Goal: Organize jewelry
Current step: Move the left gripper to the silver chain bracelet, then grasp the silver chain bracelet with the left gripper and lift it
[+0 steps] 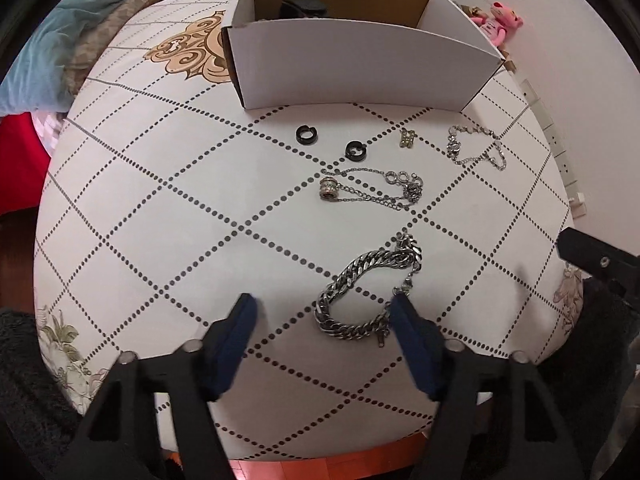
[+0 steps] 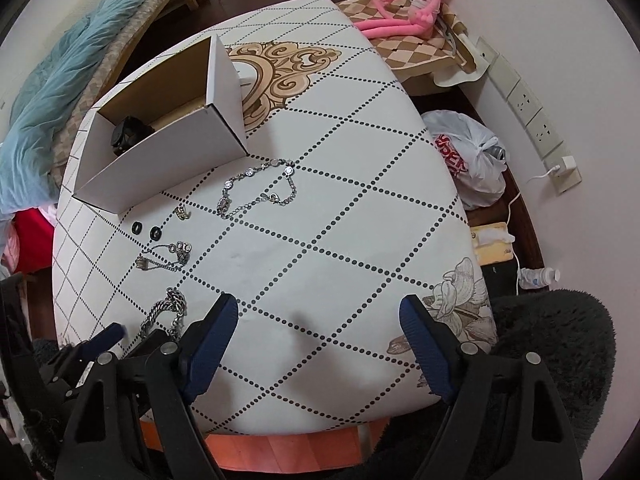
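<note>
- Landmark: white cardboard box, open top, at the far side of the table.
- Inside the box: one dark object, probably already put away; can't tell what it is. Rest of the box floor is hidden behind the front wall.
- Still out, all on the near side of the box: two black rings just in front of the front wall.
- Small gold ring also just in front of the box, toward its right corner.
- Thin silver bracelet off the box's right front corner.
- Silver necklace with a barrel pendant, further from the box than the rings.
- Chunky chain bracelet furthest from the box, nearest the table's front edge.
- Left gripper spread wide, nothing held; its right finger tip is at or touching the chunky chain bracelet, most of the chain lies between the fingers.
- Right gripper also wide and empty, over bare tablecloth, well away from the box.
- Progress guess: early, one piece at most boxed, six left. Chunky chain looks like the next pick.
</note>
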The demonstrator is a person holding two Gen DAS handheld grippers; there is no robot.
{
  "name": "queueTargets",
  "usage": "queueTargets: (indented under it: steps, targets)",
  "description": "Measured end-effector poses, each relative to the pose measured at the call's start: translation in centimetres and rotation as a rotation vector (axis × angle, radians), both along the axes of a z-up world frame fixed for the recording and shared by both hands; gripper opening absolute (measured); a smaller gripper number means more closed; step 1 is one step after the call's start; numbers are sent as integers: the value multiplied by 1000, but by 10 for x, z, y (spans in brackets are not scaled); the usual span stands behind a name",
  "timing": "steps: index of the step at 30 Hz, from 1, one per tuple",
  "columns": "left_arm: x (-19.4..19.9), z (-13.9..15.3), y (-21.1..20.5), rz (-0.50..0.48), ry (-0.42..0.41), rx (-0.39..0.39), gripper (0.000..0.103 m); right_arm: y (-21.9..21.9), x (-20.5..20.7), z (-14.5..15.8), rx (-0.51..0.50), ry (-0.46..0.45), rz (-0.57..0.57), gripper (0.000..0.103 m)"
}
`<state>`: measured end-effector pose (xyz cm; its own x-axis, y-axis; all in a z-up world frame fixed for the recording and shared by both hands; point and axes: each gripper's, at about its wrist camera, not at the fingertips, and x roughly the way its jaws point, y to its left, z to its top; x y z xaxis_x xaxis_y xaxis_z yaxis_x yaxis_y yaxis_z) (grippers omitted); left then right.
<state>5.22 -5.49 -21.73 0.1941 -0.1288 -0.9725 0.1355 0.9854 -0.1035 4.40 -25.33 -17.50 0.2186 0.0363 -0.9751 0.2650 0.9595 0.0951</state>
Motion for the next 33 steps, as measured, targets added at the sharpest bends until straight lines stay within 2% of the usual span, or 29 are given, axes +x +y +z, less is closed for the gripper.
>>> queueTargets:
  steps: [1,2,3,4,9,16,18,19,20,24,25,26,28,30,33]
  targets:
    - [-1,1,-1,-3,-9,8,54,0,0,-1,1,2,-1,84]
    - [-2,2,-2,-7,-21,19,38,0,1,-2,5,3,-3,84]
    - [-3,3,-2,-12,-31,21,27,0,1,-3,9,4,-5,84]
    - [-1,3,0,-12,-28,6,7,0,1,-4,10,5,-5,84]
    - [-2,3,23,44,-11,-77,2,1,2,-2,29,-2,-13,84]
    - [-5,38,52,113,-90,-134,2,3,8,3,70,-25,-12,84]
    - [-1,45,57,104,-107,-147,2,4,11,2,91,-29,-10,84]
    - [6,45,61,92,-95,-179,2,4,11,2,96,-27,-11,84]
    - [9,44,61,85,-73,-208,3,5,12,1,102,-25,-9,84]
    - [9,32,51,80,-11,-210,11,13,11,-1,108,-21,11,84]
    - [8,28,48,86,6,-199,19,14,10,-2,108,-18,12,84]
    - [7,25,44,84,16,-196,41,14,9,-3,111,-15,12,84]
    - [5,22,36,78,10,-205,75,12,7,-7,117,-5,2,84]
    - [5,24,25,49,-12,-200,75,8,5,-11,119,2,-9,84]
    - [7,22,0,-28,-47,-122,75,0,3,-13,115,4,-30,84]
